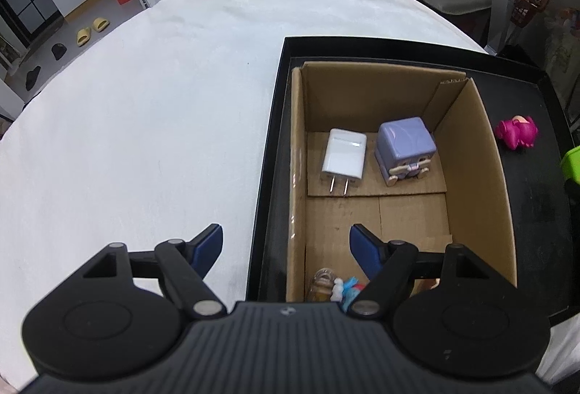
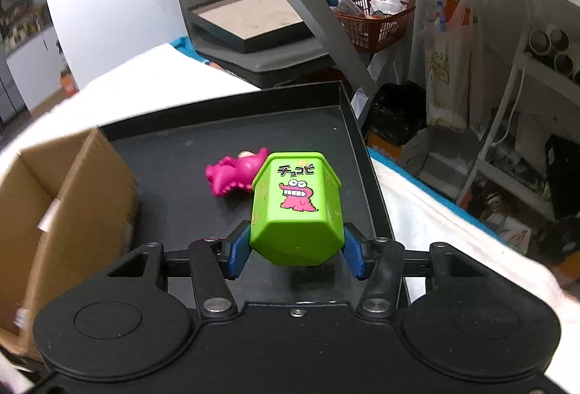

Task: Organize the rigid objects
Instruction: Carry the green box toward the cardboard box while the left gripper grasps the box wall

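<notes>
My right gripper (image 2: pixel 295 251) is shut on a green hexagonal box (image 2: pixel 297 209) with a pink cartoon sticker, held above the black tray (image 2: pixel 348 111). A pink toy figure (image 2: pixel 233 174) lies on the tray just beyond it; it also shows in the left wrist view (image 1: pixel 516 133). My left gripper (image 1: pixel 286 247) is open and empty over the near left wall of the cardboard box (image 1: pixel 489 158). Inside the box lie a white charger (image 1: pixel 344 156), a purple cube toy (image 1: pixel 404 147) and small items (image 1: pixel 335 289) at the near end, partly hidden.
The black tray (image 1: pixel 270 147) sits on a white cloth-covered table (image 1: pixel 145 104). The cardboard box (image 2: pixel 72 183) stands left of the right gripper. Beyond the table edge are a red basket (image 2: pixel 373 20), a metal table leg and shelves with clutter.
</notes>
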{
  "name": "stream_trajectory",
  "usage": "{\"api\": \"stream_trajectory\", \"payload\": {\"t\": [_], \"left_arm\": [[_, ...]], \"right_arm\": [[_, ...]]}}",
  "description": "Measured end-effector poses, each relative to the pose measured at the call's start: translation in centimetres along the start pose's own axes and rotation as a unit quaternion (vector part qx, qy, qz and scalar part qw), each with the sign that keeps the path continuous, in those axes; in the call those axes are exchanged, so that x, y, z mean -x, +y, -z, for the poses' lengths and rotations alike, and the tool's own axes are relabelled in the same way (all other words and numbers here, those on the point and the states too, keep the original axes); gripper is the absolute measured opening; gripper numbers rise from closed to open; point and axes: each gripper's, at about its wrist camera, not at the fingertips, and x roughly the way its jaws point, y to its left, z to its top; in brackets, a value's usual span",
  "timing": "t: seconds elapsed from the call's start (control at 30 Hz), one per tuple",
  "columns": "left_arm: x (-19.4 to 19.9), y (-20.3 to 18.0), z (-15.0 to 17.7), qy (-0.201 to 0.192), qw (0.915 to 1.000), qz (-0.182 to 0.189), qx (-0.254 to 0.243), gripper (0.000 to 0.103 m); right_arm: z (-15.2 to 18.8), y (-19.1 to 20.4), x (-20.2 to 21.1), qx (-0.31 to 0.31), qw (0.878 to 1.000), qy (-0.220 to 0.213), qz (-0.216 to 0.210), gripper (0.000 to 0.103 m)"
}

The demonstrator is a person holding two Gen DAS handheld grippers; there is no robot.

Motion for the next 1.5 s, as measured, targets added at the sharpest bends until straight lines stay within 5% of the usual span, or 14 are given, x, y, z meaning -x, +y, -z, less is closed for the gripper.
{"api": "stream_trajectory", "payload": {"t": [0.5, 1.27, 1.37, 1.5], "left_arm": [[-0.6, 2.3, 1.8, -0.007, 0.9994, 0.032, 0.001, 0.076], [-1.1, 3.1, 3.1, -0.048, 0.9952, 0.085, 0.006, 0.072], [-1.4, 3.5, 3.1, -0.042, 0.9942, 0.099, 0.014, 0.065], [-2.2, 4.3, 3.0, -0.033, 0.9911, 0.124, 0.034, 0.039]], "right_arm": [[-0.9, 1.7, 4.1, -0.007, 1.000, -0.015, 0.004, 0.051], [-2.6, 9.4, 7.3, 0.069, 0.997, -0.035, 0.000, 0.051], [-2.7, 10.6, 7.3, 0.080, 0.996, -0.034, -0.002, 0.051], [-3.0, 12.4, 7.1, 0.096, 0.995, -0.034, -0.009, 0.051]]}}
